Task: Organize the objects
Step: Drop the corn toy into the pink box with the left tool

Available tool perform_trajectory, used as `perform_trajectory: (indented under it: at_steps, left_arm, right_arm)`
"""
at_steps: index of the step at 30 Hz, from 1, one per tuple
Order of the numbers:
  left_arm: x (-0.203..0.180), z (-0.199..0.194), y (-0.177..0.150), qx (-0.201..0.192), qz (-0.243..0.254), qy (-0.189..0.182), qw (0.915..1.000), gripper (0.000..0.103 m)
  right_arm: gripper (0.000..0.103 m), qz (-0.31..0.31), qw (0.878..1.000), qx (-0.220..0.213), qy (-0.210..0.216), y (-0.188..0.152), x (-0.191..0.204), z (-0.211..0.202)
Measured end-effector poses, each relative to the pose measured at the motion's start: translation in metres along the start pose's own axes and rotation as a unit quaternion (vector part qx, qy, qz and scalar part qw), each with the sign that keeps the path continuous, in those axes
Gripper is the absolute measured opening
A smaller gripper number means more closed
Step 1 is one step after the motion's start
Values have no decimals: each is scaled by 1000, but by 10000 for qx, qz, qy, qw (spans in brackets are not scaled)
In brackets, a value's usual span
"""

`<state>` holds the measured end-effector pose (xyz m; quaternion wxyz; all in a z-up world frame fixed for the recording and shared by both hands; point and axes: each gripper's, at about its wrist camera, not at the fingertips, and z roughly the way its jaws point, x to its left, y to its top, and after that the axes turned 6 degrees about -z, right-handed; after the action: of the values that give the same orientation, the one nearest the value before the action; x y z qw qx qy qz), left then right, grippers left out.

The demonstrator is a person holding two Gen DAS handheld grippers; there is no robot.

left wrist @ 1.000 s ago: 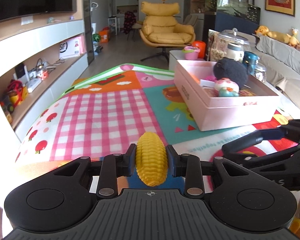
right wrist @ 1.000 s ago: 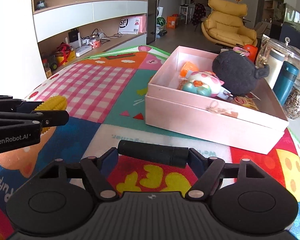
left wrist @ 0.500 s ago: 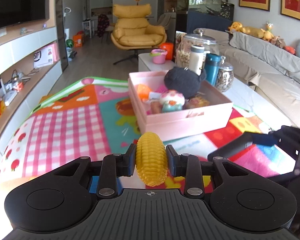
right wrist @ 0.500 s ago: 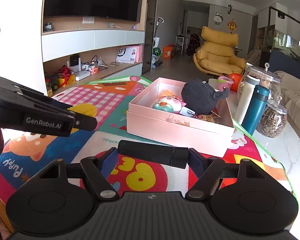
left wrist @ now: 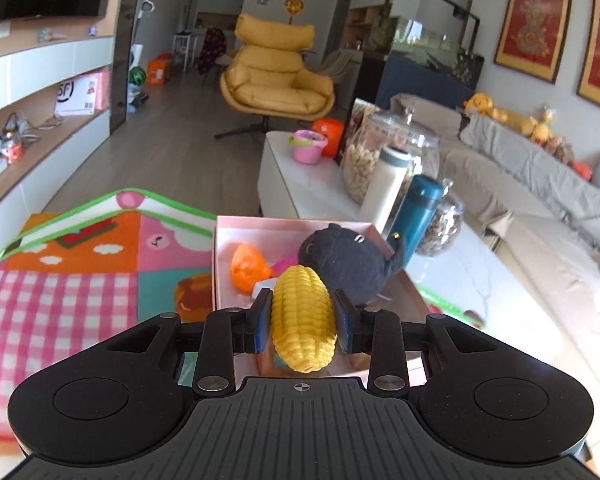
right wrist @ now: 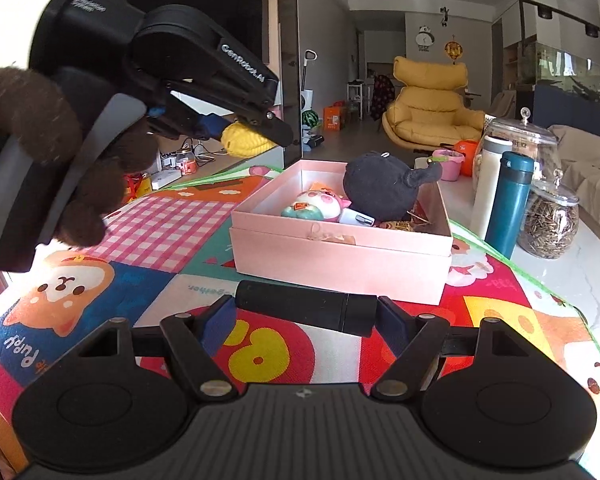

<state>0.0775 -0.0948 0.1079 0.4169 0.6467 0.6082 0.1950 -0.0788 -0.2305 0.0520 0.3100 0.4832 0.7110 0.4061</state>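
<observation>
Indoors | play mat (right wrist: pixel 148 224) on table | left hand-held gripper (left wrist: pixel 303 314) clamps corn (left wrist: pixel 302 316) | right (right wrist: pixel 306 314) grips black cylinder (right wrist: pixel 306 307)

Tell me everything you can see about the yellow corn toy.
The corn is a short, stubby cob, bright yellow all over, with moulded rows of kernels; it looks like plastic or rubber. The left gripper is shut on it, blue pads pressing its two sides, its rounded ends sticking out front and back. It is held in the air, touching nothing else. In the left view it sits in front of the pink box; the right view shows it above the mat, left of the box.
</observation>
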Motion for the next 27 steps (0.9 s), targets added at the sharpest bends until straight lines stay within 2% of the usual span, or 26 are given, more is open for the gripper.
perform_trajectory:
  at_steps: [3,6,9,15,20,24,27]
  left_arm:
    - [-3,24,-5,7,301,357,9989,36]
    - [-2,35,-9,-24,474,434,9979,36]
    - [0,32,-13,-189,605,474,9969,36]
    - [14,15,-25,-221,569,549,9966,36]
    - [44,-12,-44,-309,277,581,9974,36]
    - [72,-26,-57,-217,-43,513,9984,36]
    - [87,-27,-63,-87,-254,401,9988,36]
  right_arm:
    - [76,77,10000,12,2,-3,-3,1]
    - [76,143,9999,40,21,-6,-6,4]
    - [76,162,9998,102,25,-7,-7,7]
    - [76,33,9998,196,-18,5,-8,16]
    - [76,-322,9993,42,-157,55,-11,35]
    - [76,-530,9982,95,-257,95,-12,62]
    - [76,-451,9986,229,-174,124,-18,86]
